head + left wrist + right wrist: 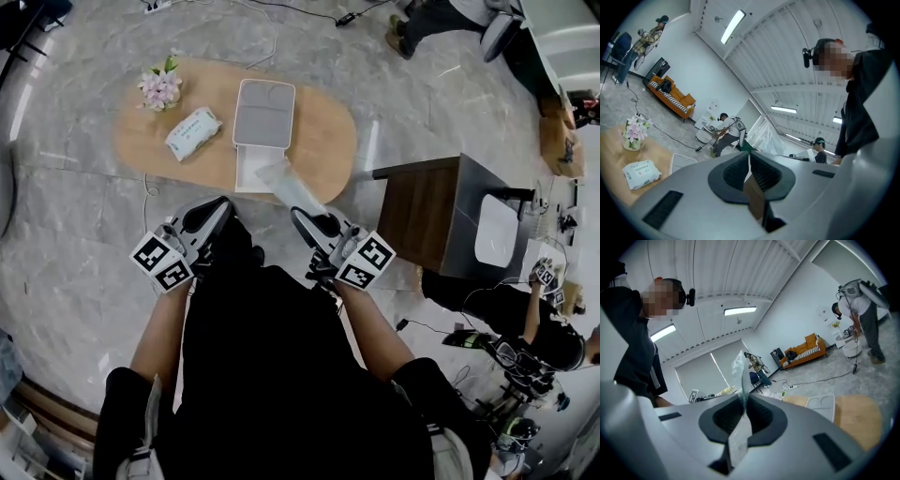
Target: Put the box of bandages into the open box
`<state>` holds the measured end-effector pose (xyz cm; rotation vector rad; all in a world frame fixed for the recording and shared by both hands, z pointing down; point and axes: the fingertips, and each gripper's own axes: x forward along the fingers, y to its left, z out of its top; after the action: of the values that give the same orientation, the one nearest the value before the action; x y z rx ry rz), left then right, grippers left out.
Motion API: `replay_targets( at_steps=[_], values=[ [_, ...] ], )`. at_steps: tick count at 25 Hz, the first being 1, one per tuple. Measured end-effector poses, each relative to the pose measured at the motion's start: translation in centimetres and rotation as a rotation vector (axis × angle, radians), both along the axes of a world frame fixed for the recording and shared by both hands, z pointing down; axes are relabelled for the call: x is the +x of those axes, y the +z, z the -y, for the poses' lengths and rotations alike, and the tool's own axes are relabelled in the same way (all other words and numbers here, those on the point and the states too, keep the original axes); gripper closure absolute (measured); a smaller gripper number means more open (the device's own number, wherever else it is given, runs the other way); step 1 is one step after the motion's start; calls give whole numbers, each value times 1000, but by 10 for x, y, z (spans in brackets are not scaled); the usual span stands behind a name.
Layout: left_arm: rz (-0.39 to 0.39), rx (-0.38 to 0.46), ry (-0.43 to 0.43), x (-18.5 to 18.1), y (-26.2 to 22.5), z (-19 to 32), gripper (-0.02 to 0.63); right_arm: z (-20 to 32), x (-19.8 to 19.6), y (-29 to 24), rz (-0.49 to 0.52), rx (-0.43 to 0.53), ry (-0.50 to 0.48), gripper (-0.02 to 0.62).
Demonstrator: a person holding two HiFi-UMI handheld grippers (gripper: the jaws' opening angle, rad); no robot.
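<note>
Holding the clear packet [286,185], apparently the bandages, clenched in your right gripper [300,216] jaws at 6 o'clock of the open box [251,161], lower it squarely inside before releasing; left gripper [221,206] jaws clenched, empty.

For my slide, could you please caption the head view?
Right gripper holds a clear packet near the open white box on the oval wooden table.

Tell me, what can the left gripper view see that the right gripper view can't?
Only the left gripper view shows the pink flowers and the white tissue pack. Only the right gripper view shows the clear packet pinched in the right hand-held gripper. Both show the wooden table, the white box and an orange sofa.
</note>
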<state>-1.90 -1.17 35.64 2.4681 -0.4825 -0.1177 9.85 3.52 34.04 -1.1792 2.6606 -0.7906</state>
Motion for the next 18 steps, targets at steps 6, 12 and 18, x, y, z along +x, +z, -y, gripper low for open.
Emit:
replay_targets(
  at_steps=[6,12,18],
  values=[
    [-15,0,18,13,6,56,580,55,7,14,-43,-51,-14,566],
    [-22,-53,42,9,31,96,580,108,-1,35,-47,-128,-34,566],
    [14,-128,56,6,74,126,580,136,3,82,-129,-263,-93,566]
  ],
)
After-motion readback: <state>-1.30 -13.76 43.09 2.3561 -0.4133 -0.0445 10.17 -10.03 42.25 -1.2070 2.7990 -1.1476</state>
